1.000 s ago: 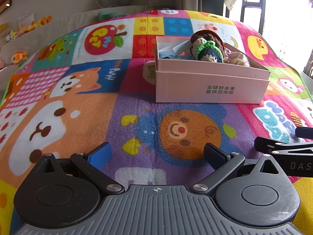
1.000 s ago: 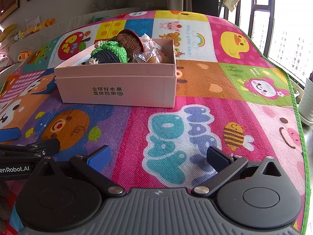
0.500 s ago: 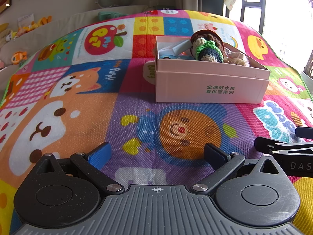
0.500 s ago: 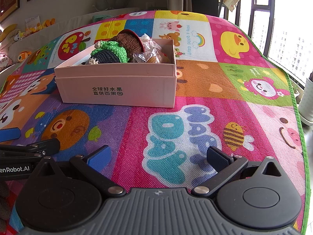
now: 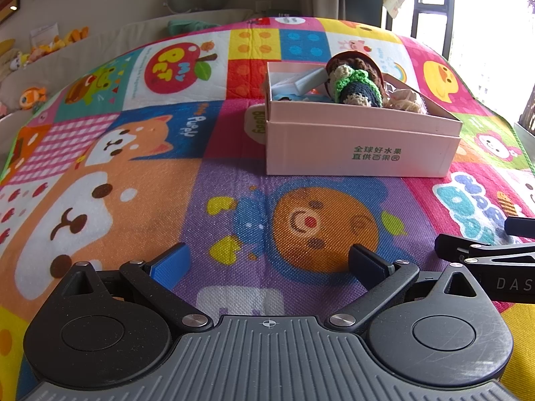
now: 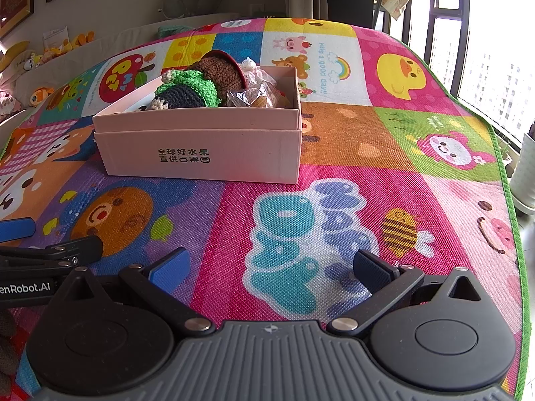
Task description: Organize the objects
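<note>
A pink cardboard box stands on the colourful play mat; it also shows in the right wrist view. Inside lie a green and navy crochet toy, also in the right wrist view, a brown crochet piece, a clear bag of small items and some papers. My left gripper is open and empty, low over the mat, well short of the box. My right gripper is open and empty, beside it to the right.
The mat's green edge runs along the right, with a window beyond. Plush toys sit on a pale sofa at the far left. The right gripper's side shows in the left view, the left gripper's side in the right view.
</note>
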